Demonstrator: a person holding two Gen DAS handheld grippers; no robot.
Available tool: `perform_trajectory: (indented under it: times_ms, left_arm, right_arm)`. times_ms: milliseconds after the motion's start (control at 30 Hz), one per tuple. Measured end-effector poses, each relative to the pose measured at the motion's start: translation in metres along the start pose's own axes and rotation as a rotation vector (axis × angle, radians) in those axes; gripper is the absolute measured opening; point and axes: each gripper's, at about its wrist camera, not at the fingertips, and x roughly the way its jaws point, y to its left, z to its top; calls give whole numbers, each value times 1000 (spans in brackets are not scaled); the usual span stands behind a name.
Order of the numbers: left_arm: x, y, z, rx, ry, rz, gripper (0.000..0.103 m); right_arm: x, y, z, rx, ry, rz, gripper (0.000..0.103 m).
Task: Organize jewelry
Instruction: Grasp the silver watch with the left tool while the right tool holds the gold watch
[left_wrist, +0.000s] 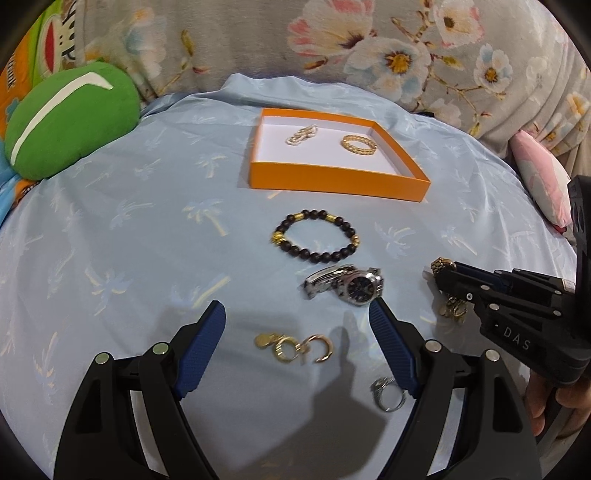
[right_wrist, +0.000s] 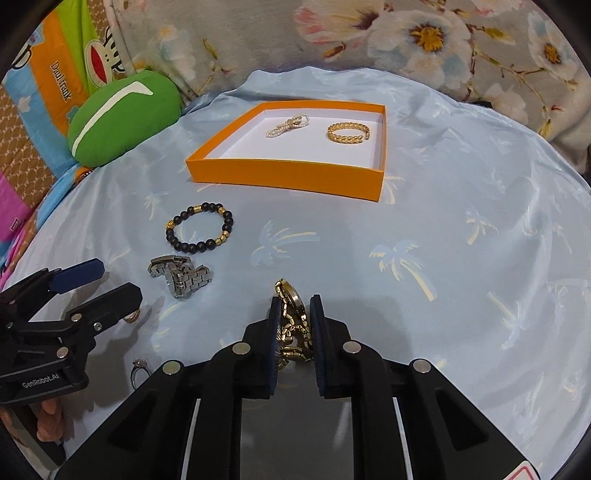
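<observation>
Jaws of the right gripper (right_wrist: 294, 301) clench a gold watch (right_wrist: 291, 314) just above the blue bedsheet (right_wrist: 443, 221), likely bound for the orange tray (right_wrist: 284, 173); the left gripper (left_wrist: 297, 314) hangs spread over gold earrings (left_wrist: 295, 345), seemingly next.

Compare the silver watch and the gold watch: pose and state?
The silver metal-link watch lies untouched on the light blue palm-print cloth; the gold metal-link watch is clamped between the jaws of the right gripper. The silver watch shows a dark dial in the left wrist view; the gold watch stands on edge with its dial turned sideways, unreadable. Shared: both are link-band wristwatches outside the orange cardboard tray.
</observation>
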Motion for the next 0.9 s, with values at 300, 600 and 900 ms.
perform_trajectory:
  times_ms: [300,600,900]
  left_arm:
    - [20,-13,12,-25,31,-22,78]
    - [25,-10,13,-45,45,-19,77]
    - [31,-22,16,-14,50,-41,62]
  right_arm:
    - [1,-4,-1,21,-2,19,14]
    - [1,-6,-2,28,-2,31,14]
    - [1,-6,-2,29,-2,31,14]
